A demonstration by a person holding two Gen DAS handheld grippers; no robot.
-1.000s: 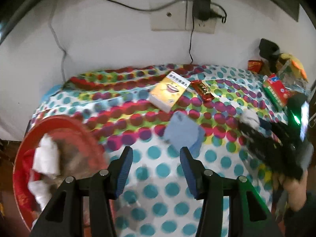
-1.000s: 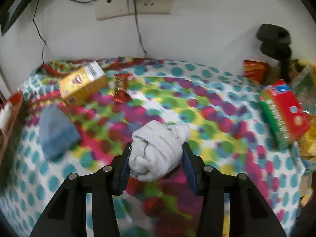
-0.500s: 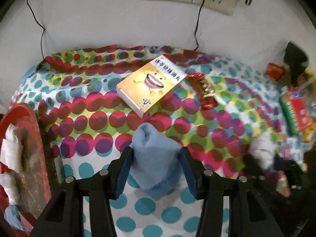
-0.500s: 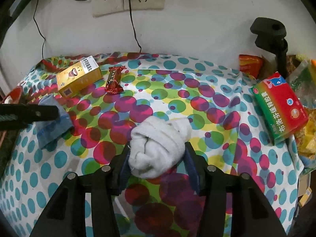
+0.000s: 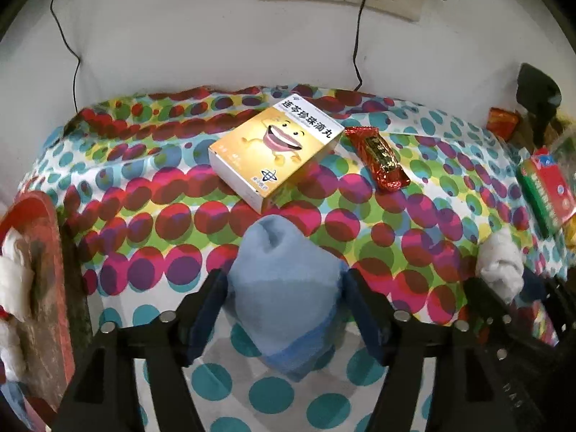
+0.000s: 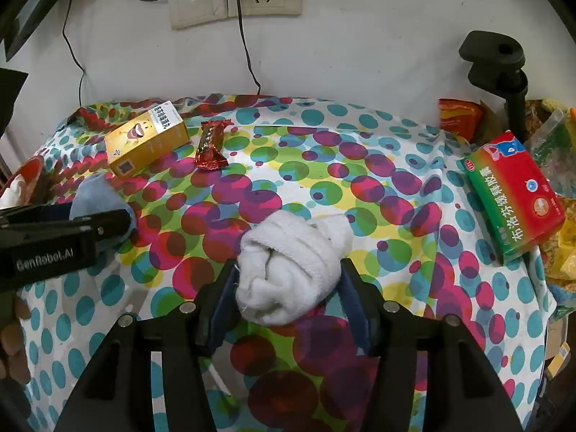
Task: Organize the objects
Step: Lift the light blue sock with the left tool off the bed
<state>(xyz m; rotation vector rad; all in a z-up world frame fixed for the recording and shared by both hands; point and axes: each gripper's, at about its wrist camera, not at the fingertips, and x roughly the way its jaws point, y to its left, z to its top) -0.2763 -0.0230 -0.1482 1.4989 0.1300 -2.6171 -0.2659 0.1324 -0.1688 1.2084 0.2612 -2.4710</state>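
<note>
My left gripper [image 5: 284, 288] has its fingers on both sides of a rolled blue sock [image 5: 284, 291] that lies on the spotted tablecloth [image 5: 144, 216]. My right gripper [image 6: 288, 280] is shut on a rolled white sock [image 6: 291, 270], which also shows at the right of the left wrist view [image 5: 500, 262]. The blue sock and the left gripper show at the left of the right wrist view [image 6: 97, 194]. A red basket [image 5: 32, 270] with white socks stands at the table's left edge.
A yellow medicine box [image 5: 277, 151] and a red candy bar [image 5: 378, 158] lie behind the blue sock. A red-green box [image 6: 514, 194] and snack bags [image 6: 457, 115] crowd the right side by a black clamp stand [image 6: 504, 64]. Cables hang from wall sockets [image 6: 234, 0].
My left gripper moved away from the red basket to the blue sock and closed in around it. My right gripper kept the white sock and stayed nearly still.
</note>
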